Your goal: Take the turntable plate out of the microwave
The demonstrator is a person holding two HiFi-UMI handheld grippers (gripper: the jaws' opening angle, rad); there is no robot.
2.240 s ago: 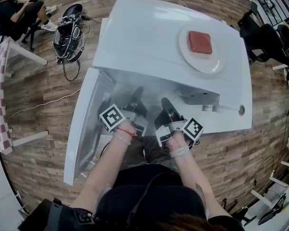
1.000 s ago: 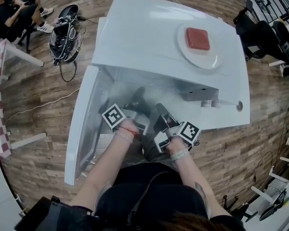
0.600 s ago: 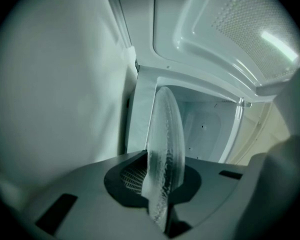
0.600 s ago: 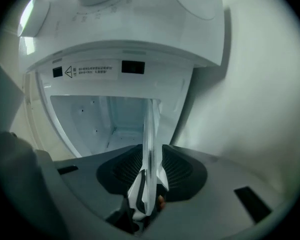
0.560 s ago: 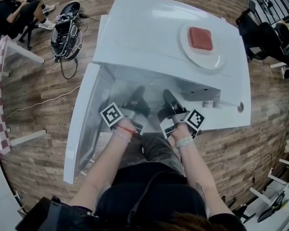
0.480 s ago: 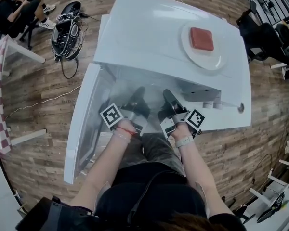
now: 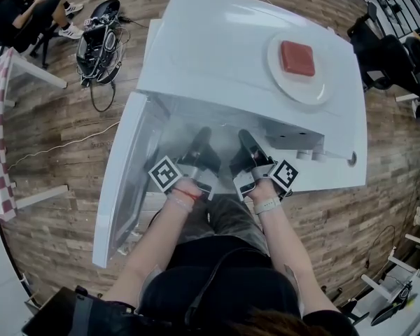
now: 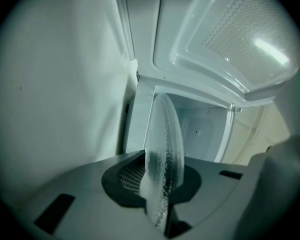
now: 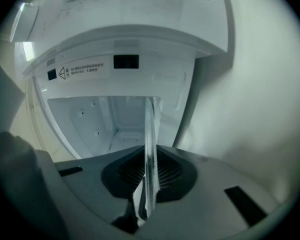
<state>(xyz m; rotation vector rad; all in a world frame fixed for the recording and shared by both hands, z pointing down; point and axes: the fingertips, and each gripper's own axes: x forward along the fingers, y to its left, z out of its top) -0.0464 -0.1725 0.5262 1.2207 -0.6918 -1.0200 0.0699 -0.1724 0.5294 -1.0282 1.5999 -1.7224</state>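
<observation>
Inside the open microwave, door swung out left, both grippers reach into the cavity side by side. Jaws of left gripper stand nearly together, pads clamped on the left rim of the glass plate, which shows edge-on. Jaws of right gripper have just been closing and are narrow, pinching the plate's right rim between the pads. Plate sits in the cavity near its mouth, spanning between the two grippers, with the back wall showing beyond. On the microwave's top, far right: white dish bearing a red block.
</observation>
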